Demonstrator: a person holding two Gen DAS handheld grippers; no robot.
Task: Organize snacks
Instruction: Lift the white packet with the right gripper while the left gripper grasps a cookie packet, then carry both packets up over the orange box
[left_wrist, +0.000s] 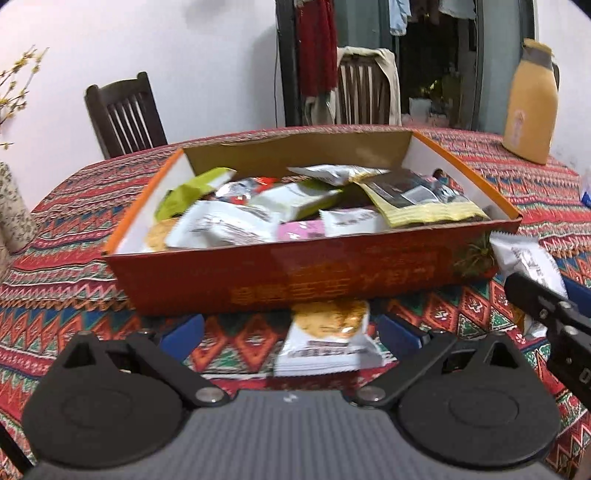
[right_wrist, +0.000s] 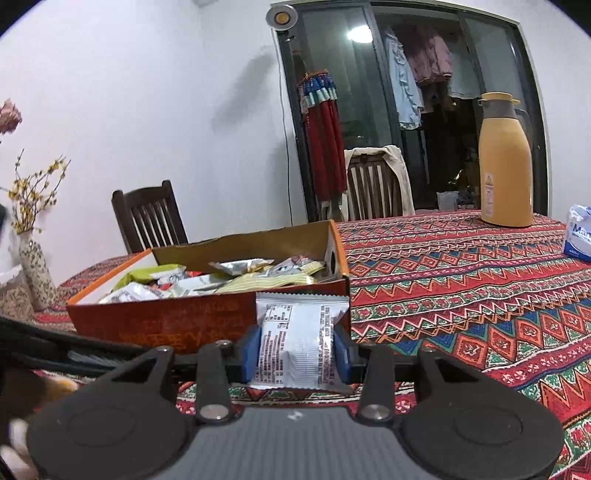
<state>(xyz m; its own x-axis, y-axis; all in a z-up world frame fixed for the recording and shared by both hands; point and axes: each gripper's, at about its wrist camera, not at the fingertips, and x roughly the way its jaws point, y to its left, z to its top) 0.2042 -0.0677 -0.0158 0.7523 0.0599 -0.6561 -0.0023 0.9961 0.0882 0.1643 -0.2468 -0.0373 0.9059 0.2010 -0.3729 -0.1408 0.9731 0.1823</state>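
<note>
Plainly these are light, crinkly foil packets with some air and a brittle biscuit inside, so they will yield under a squeeze, slide on smooth film, and crush if pinched hard; the sound hold is across the flat middle, pads on the two long edges, not on the crimped end seals. The right claw (right_wrist: 298, 350) does just that: its blue pads press both sides of a white packet (right_wrist: 297, 347), held upright just in front of the box (right_wrist: 166, 325), near its right corner. The left claw (left_wrist: 291, 334) stands wide open with nothing gripped; a cookie packet (left_wrist: 327, 338) lies flat on the table (left_wrist: 66, 273) between its fingers, its far end touching or slipping under the box's front wall, and the pads sit clear of it. The left view looks down into the box and shows the heap of packets there, filling most of the floor with some room at the near left; it also catches the right claw and its packet at the right edge. The right view is lower, shows little of the box's inside, but gives the grip itself, the printed back of the packet, and the thermos (right_wrist: 504, 162) well off on the far right.
</note>
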